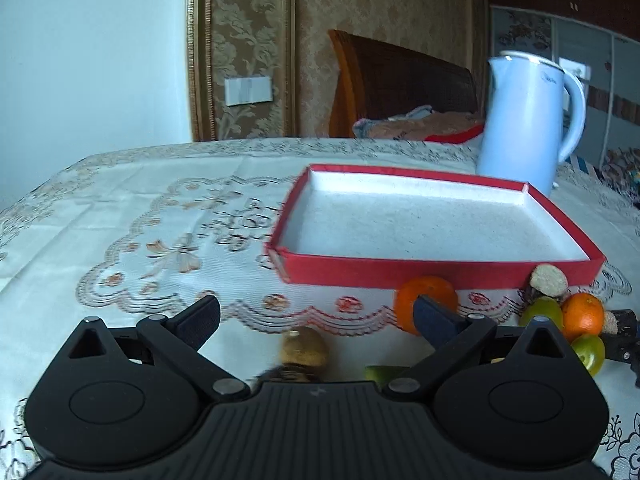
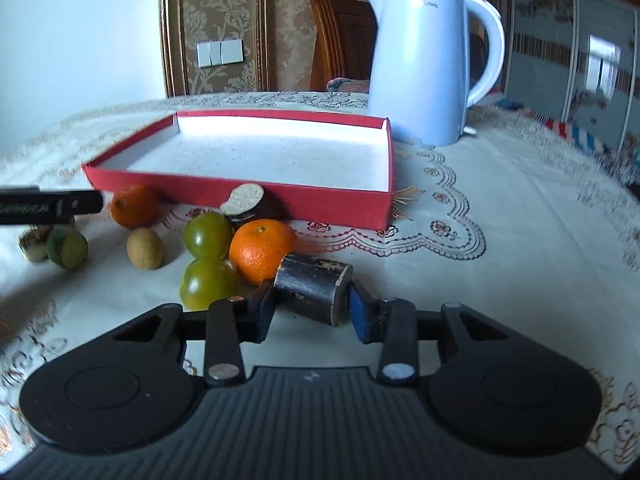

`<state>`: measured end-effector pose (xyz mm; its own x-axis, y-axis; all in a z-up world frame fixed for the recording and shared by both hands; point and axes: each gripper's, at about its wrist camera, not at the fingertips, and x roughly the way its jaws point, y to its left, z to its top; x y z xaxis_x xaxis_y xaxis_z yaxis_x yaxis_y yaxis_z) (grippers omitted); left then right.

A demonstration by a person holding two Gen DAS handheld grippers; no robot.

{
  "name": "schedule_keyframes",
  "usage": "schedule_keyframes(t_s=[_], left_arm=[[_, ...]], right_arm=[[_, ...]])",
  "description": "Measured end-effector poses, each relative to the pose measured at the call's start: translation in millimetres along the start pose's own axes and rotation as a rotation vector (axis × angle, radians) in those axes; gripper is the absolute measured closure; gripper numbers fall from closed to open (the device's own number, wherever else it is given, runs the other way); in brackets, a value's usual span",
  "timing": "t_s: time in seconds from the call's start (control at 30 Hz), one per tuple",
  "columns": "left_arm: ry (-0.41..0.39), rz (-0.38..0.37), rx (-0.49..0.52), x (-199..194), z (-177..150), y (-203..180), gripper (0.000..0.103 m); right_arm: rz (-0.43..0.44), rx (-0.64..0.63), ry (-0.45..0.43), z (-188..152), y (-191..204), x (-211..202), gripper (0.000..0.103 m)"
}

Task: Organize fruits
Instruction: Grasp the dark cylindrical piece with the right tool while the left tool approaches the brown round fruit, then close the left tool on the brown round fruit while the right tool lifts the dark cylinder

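Observation:
In the right wrist view my right gripper (image 2: pixel 312 314) is shut on a short dark cane piece (image 2: pixel 314 290) lying on the tablecloth, one pad against each side. Just beyond it sit an orange (image 2: pixel 262 250) and two green tomatoes (image 2: pixel 208 236) (image 2: pixel 208 284). Farther left are a brown kiwi (image 2: pixel 145 248), a second orange (image 2: pixel 134 206) and a green fruit (image 2: pixel 68 248). Another cane piece (image 2: pixel 248 202) leans against the empty red box (image 2: pixel 240 196). My left gripper (image 1: pixel 316 306) stands open above the kiwi (image 1: pixel 305 350), its right finger in front of an orange (image 1: pixel 426 296).
A pale blue kettle (image 2: pixel 420 68) stands behind the box at the right. The embroidered tablecloth (image 1: pixel 140 220) stretches left of the red box (image 1: pixel 400 270). A wooden chair back (image 1: pixel 400 76) rises beyond the table's far edge.

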<state>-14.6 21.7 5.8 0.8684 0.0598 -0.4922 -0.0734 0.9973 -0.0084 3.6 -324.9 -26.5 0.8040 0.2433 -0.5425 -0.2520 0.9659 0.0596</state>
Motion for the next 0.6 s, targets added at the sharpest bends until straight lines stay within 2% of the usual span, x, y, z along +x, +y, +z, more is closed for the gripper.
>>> schedule_keyframes(t_s=[0.13, 0.23, 0.33, 0.4, 0.43, 0.53, 0.6], left_arm=[[0.042, -0.01, -0.054, -6.8, -3.2, 27.2, 0.0], [0.081, -0.027, -0.078, -12.2, -7.9, 33.6, 0.0], [0.051, -0.035, -0.015, -25.6, -13.8, 23.2, 0.0], [0.022, 0.012, 0.035, -33.3, -17.5, 14.5, 0.0], [0.025, 0.032, 0.052, -34.0, -18.5, 12.1, 0.0], [0.048, -0.001, 0.086, -36.7, -21.4, 13.9, 0.0], [0.061, 0.024, 0.088, -36.5, -22.8, 17.3, 0.0]], right_arm=[[0.029, 0.094, -0.012, 1.4, -16.1, 3.4, 0.069], [0.043, 0.118, -0.013, 1.6, -19.7, 6.0, 0.069], [0.051, 0.129, -0.014, 1.0, -21.9, 6.6, 0.068], [0.053, 0.131, -0.013, 0.9, -22.2, 6.7, 0.068], [0.051, 0.128, -0.013, 0.9, -21.6, 6.6, 0.068], [0.049, 0.125, -0.012, 1.0, -21.3, 6.6, 0.068], [0.05, 0.126, -0.012, 1.0, -21.0, 6.9, 0.068]])
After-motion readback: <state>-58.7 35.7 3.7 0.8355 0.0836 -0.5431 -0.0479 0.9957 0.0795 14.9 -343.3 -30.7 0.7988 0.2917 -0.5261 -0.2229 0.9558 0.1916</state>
